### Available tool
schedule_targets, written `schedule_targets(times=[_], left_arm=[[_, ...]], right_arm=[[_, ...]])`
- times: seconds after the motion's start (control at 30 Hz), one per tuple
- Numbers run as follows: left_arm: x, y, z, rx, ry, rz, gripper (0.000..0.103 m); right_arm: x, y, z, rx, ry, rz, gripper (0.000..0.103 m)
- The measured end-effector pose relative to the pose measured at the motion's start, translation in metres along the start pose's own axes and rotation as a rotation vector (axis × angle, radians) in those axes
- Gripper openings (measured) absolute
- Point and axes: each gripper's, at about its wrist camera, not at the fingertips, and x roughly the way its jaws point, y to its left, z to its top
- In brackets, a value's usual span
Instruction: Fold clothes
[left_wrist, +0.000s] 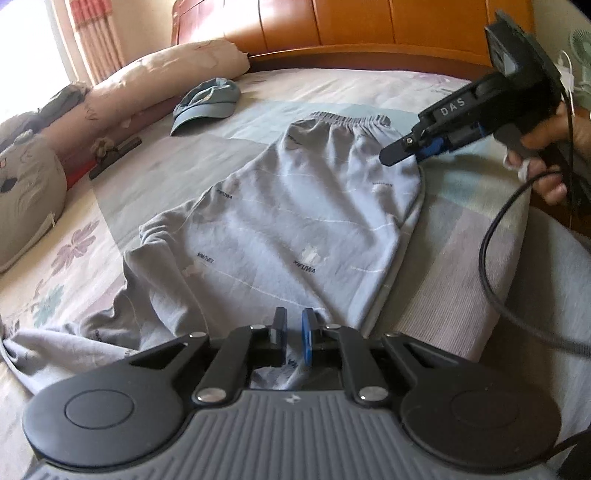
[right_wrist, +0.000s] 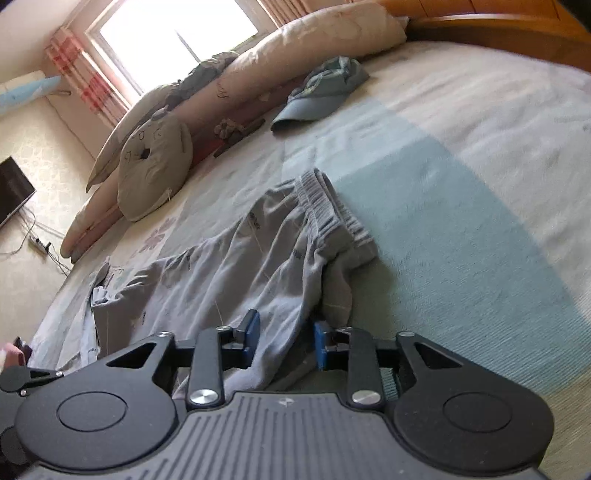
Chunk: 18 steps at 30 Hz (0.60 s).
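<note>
Pale grey-blue printed trousers (left_wrist: 280, 221) lie folded lengthwise on the bed, elastic waistband (left_wrist: 347, 122) at the far end. My left gripper (left_wrist: 293, 317) is at the near end, jaws almost together, with a bunch of the fabric pinched between the pads. My right gripper (left_wrist: 402, 153), held by a hand, hovers at the trousers' right edge near the waist. In the right wrist view the right gripper (right_wrist: 286, 325) stands open with a ridge of the trousers (right_wrist: 236, 266) lying loose between its fingers.
A blue cap (left_wrist: 207, 103) lies beyond the trousers. Pillows (left_wrist: 166, 70) and a cartoon cushion (left_wrist: 26, 192) line the left side, with a dark clip (left_wrist: 114, 155) beside them. The wooden headboard (left_wrist: 369, 29) stands behind. A black cable (left_wrist: 491, 229) hangs at right.
</note>
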Motion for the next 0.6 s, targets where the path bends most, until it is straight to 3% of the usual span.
schedule_targets(times=[0.07,0.17,0.27,0.33,0.6], left_arm=[[0.002,0.001,0.001,-0.016,0.003,-0.002,0.01],[0.003,0.003,0.004,-0.027,0.007,-0.001,0.012],[0.003,0.003,0.006,-0.033,0.006,0.005,0.016],[0.004,0.004,0.008,-0.04,0.006,0.004,0.017],[0.003,0.01,0.008,-0.093,0.009,-0.005,0.021]], right_arm=[[0.001,-0.001,-0.001,0.032,-0.013,0.046,0.062],[0.003,-0.001,-0.002,0.08,-0.029,0.111,0.083],[0.006,0.001,0.001,0.125,-0.034,0.152,0.097],[0.009,0.001,0.003,0.15,-0.042,0.174,0.103],[0.011,-0.003,-0.003,0.185,-0.158,0.198,0.103]])
